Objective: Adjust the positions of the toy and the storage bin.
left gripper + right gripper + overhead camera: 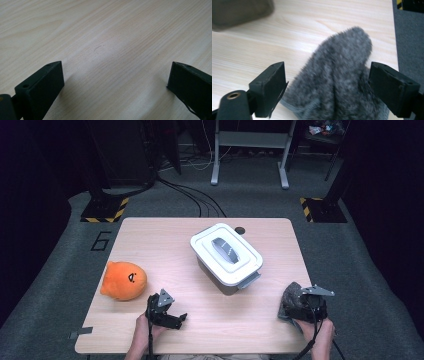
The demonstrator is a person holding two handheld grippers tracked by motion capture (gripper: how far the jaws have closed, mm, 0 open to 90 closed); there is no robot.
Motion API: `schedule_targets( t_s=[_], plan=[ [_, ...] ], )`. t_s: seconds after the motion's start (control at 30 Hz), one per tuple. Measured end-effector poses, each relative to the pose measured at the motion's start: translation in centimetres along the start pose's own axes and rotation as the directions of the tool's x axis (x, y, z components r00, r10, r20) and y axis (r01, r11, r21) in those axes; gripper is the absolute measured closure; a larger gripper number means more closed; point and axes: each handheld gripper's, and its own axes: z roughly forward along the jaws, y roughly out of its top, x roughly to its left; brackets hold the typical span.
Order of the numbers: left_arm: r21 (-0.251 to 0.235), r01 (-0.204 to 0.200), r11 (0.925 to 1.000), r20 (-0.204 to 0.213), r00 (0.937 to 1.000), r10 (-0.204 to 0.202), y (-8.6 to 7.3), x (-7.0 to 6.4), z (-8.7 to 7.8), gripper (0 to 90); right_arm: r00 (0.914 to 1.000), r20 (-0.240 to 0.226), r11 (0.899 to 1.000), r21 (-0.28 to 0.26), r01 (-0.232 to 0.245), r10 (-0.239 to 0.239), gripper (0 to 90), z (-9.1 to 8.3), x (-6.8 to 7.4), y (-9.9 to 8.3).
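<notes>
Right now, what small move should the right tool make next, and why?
Probably close the right tool on the grey furry toy: its jaws stand open on either side of the toy, which lies between them on the table, not yet gripped.

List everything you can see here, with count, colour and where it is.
grey furry toy: one, grey, table's right front edge, between the right tool's open jaws
plush toy: one, orange, left side of table
storage box: one, white lid with grey handle, lid on, table centre
table: one, light wood
left tool: one, black, open over bare table, front left
right tool: one, black, open, front right
hands: two, gripping the tools
</notes>
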Motion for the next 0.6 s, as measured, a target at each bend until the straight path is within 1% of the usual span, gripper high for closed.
schedule_targets(
  t_s=[0.07,0.23,0.27,0.33,0.4,0.43,0.47,0.53,0.6],
  plan=[
    [0.000,0.000,1.0000,0.000,1.0000,0.000,0.0,0.0,0.0,0.2,0.9996,-0.023,1.000,-0.014,0.013,-0.014,11.7,-0.2,0.3,0.5],
    [0.000,-0.001,1.0000,0.000,1.0000,0.001,0.0,0.0,0.0,0.2,0.9968,-0.054,0.998,-0.029,0.058,-0.059,9.6,-0.3,1.2,1.9],
    [0.004,-0.005,1.0000,0.000,1.0000,0.005,0.0,0.0,0.0,0.2,0.9963,-0.061,0.998,-0.036,0.058,-0.060,9.2,-0.3,1.4,2.2],
    [0.000,0.000,1.0000,0.000,1.0000,0.000,0.0,0.0,0.0,0.2,0.9949,-0.072,0.997,-0.039,0.069,-0.071,8.4,-0.2,1.8,2.7],
    [0.000,0.000,1.0000,0.000,1.0000,0.000,0.0,0.0,0.0,0.2,0.9926,-0.082,0.995,-0.052,0.086,-0.090,7.7,-0.1,2.1,3.3],
    [0.003,-0.004,1.0000,0.001,1.0000,0.004,0.0,0.0,0.0,0.2,0.9916,-0.093,0.995,-0.053,0.085,-0.090,7.3,-0.1,2.3,3.6],
    [0.000,0.000,1.0000,0.000,1.0000,0.000,0.0,0.0,0.0,0.2,0.9909,-0.095,0.994,-0.059,0.091,-0.096,7.0,0.0,2.5,3.9],
    [0.000,0.000,1.0000,0.000,1.0000,0.000,0.0,0.0,0.0,0.2,0.9875,-0.102,0.991,-0.066,0.114,-0.120,6.4,0.0,2.8,4.7],
    [0.001,-0.001,1.0000,0.000,1.0000,0.001,0.0,0.0,0.0,0.1,0.9851,-0.114,0.990,-0.076,0.120,-0.128,6.1,0.1,3.1,5.5]
  ],
)
